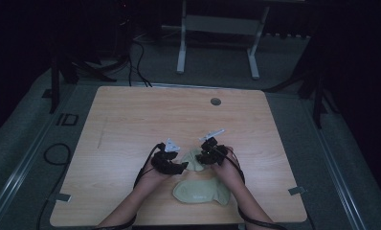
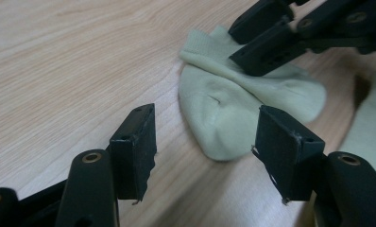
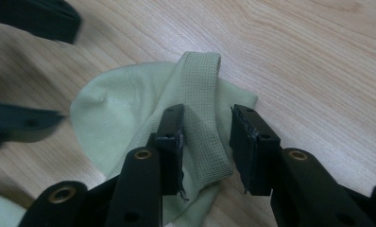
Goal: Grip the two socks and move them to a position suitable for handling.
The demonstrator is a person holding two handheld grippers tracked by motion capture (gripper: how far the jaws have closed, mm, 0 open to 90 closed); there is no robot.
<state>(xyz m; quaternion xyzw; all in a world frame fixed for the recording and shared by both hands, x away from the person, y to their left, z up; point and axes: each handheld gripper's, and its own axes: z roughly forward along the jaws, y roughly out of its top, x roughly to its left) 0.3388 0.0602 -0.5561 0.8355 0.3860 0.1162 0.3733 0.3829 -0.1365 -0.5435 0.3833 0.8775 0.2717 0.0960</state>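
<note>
Left gripper (image 2: 202, 156) fingers wide, empty; right gripper (image 3: 206, 149) fingers astride sock (image 3: 129, 109) cuff; high view adds second sock (image 1: 200, 191).

table (image 1: 131, 120): light wood top, bare grain across the far half | grommet (image 1: 216, 101): round grey, near the far edge | second sock (image 1: 200, 191): pale green, lying flat by the near edge | white frame legs (image 1: 181, 52): standing on grey floor beyond
</note>
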